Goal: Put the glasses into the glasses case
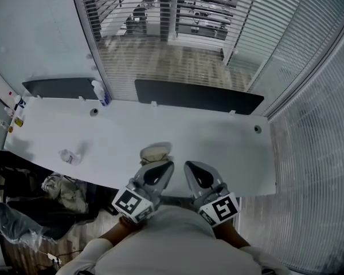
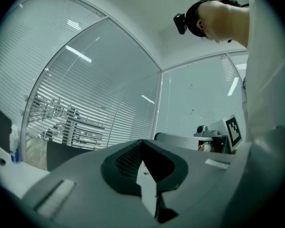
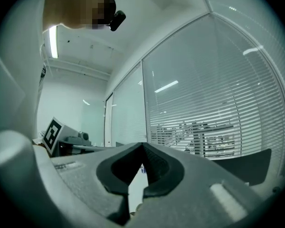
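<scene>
A beige, rounded soft glasses case [image 1: 155, 153] lies on the long white table [image 1: 229, 148], close to its near edge. The grey left gripper [image 1: 169, 164] and right gripper [image 1: 187, 164] hang side by side over that edge, each claw pressed together on nothing.

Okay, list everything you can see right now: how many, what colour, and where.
table: one, white, across the head view
beige case: one, near the table's front edge, beyond the left gripper
clear crumpled item: one, table's left part
bottle: one, white and blue, table's back edge
dark panels: two, black, behind the table
bags: grey, on the floor at left
left gripper: one, grey, jaws together, empty
right gripper: one, grey, jaws together, empty
</scene>
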Demonstrator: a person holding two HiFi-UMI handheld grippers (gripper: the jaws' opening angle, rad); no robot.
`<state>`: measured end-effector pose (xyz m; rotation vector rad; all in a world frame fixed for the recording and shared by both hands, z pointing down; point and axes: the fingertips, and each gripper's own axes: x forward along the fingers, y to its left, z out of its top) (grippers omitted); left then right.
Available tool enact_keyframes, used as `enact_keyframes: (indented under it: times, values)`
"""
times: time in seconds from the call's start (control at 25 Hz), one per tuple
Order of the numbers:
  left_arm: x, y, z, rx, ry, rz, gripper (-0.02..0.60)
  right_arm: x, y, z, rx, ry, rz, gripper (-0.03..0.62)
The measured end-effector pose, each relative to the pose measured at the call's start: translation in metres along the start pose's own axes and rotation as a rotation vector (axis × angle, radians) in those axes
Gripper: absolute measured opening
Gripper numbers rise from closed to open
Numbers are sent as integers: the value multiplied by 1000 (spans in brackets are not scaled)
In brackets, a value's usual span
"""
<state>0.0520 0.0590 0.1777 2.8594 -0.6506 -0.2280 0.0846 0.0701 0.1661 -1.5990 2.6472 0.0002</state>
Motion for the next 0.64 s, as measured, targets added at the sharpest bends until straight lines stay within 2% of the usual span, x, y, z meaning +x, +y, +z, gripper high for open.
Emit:
enact_keyframes:
  times: [0.64]
  values:
    - [1, -5, -6, 0, 10, 1, 2, -4, -4, 1, 16, -19, 1, 0]
